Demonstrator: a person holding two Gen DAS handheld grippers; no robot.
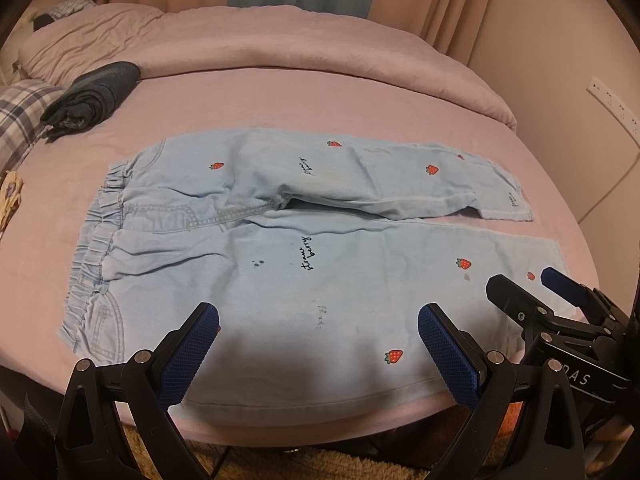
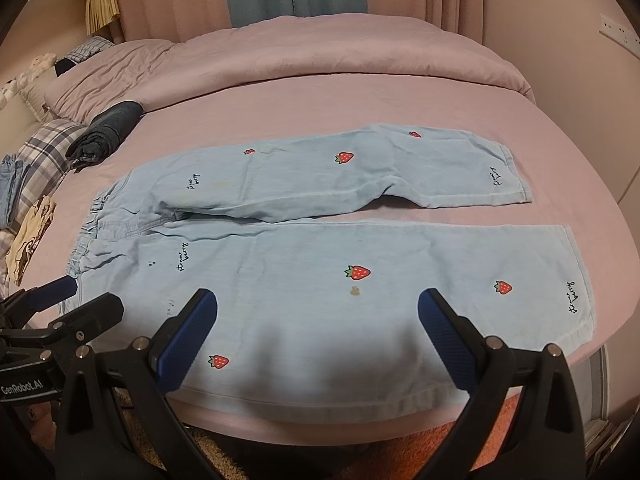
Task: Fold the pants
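Light blue pants (image 1: 280, 248) with red strawberry prints lie spread flat on the pink bed, waistband to the left and both legs running right; the far leg is a little rumpled near the crotch. The same pants (image 2: 320, 264) fill the right wrist view. My left gripper (image 1: 318, 316) hovers open above the near leg's lower edge, nothing between its blue pads. My right gripper (image 2: 317, 300) also hangs open above the near leg, further toward the hem. In the left wrist view the right gripper (image 1: 524, 280) shows at the right, over the cuff.
A folded dark garment (image 1: 94, 96) lies at the back left of the pink bed sheet (image 1: 320, 96), beside a plaid pillow (image 1: 20, 108). A rolled pink duvet (image 2: 320, 52) runs along the far side. The bed's near edge (image 2: 320, 428) drops to an orange rug.
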